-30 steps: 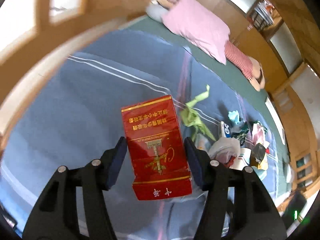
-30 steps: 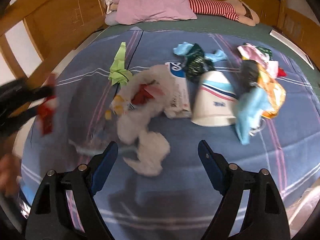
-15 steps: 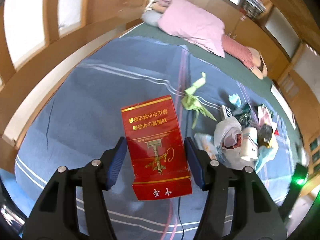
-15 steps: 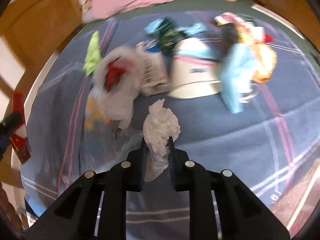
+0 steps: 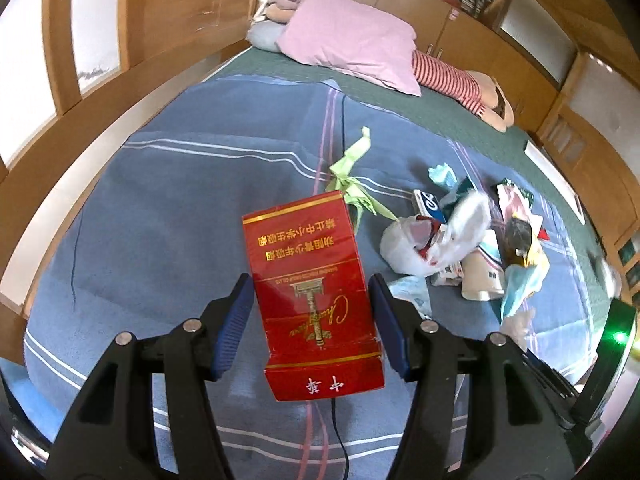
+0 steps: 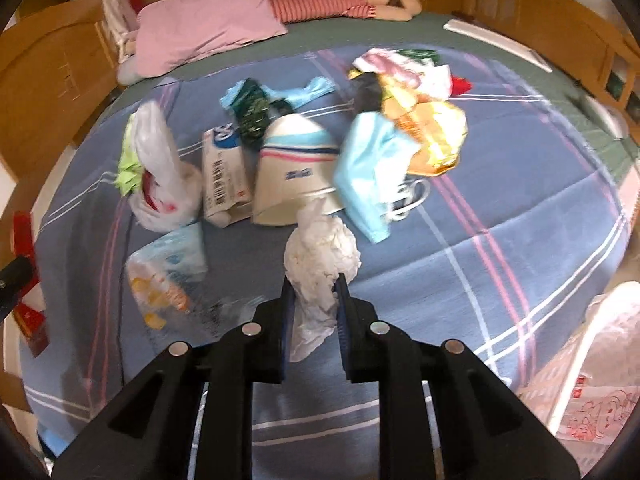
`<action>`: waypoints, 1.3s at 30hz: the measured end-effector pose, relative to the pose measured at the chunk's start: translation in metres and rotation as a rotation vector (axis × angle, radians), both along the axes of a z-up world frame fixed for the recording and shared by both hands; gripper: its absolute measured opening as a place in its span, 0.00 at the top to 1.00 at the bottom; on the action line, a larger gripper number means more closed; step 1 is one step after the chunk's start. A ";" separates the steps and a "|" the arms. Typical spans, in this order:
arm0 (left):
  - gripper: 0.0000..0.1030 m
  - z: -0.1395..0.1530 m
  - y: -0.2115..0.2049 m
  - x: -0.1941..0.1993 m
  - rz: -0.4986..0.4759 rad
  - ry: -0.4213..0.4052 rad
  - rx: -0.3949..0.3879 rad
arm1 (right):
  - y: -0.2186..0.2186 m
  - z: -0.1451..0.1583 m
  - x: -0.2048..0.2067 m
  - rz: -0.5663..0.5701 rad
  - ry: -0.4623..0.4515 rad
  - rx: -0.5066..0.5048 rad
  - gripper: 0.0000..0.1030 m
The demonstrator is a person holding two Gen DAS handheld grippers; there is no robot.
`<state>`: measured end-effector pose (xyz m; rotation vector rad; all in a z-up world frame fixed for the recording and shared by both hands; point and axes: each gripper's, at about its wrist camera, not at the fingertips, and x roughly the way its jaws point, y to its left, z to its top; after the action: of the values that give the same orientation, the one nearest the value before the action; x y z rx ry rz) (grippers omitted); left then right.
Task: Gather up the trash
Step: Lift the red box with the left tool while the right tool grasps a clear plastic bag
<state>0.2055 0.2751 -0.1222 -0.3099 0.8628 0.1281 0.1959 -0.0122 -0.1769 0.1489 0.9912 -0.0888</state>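
Observation:
My left gripper [image 5: 310, 284] is shut on a red cigarette box [image 5: 312, 280] and holds it above the blue striped bedcover [image 5: 168, 208]. The same box shows at the left edge of the right wrist view [image 6: 24, 240]. My right gripper [image 6: 314, 284] is shut on a crumpled white tissue [image 6: 320, 256], which sticks up between the pads. Beyond the tissue lies a trash pile: a white plastic bag [image 6: 160, 184], a blue-and-white carton [image 6: 224, 168], a tipped paper cup [image 6: 292, 168], a light-blue wrapper [image 6: 372, 176] and a yellow snack bag [image 6: 432, 136].
A clear packet with yellow print [image 6: 168, 276] lies left of the tissue, and green crumpled paper [image 5: 352, 184] beyond the box. A pink pillow [image 5: 352, 40] and a striped plush doll [image 5: 460, 84] lie at the bedhead. Wooden panels ring the bed. A pale printed bag [image 6: 592, 360] stands at lower right.
My right gripper went from open above the white tissue to shut on it, and the tissue now stands clear between its pads. The left gripper drifted sideways and rolled, still gripping the box.

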 end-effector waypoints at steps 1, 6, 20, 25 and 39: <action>0.42 0.000 0.004 0.000 0.007 0.001 -0.009 | -0.004 0.000 0.001 -0.012 -0.002 -0.002 0.80; 0.42 0.006 0.029 -0.003 0.074 -0.013 -0.032 | -0.019 0.001 0.012 -0.046 -0.061 -0.045 0.80; 0.41 0.007 0.040 -0.006 0.119 -0.001 0.029 | 0.082 0.005 0.008 0.343 -0.030 -0.051 0.36; 0.41 0.007 0.047 -0.008 0.132 0.000 0.007 | 0.112 -0.023 0.012 0.417 0.065 -0.113 0.36; 0.41 0.006 0.047 -0.008 0.127 0.003 0.002 | 0.116 -0.026 0.028 0.420 0.070 -0.104 0.81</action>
<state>0.1979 0.3222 -0.1161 -0.3631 0.8462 0.2473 0.2244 0.1043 -0.2033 -0.1599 1.0670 0.2396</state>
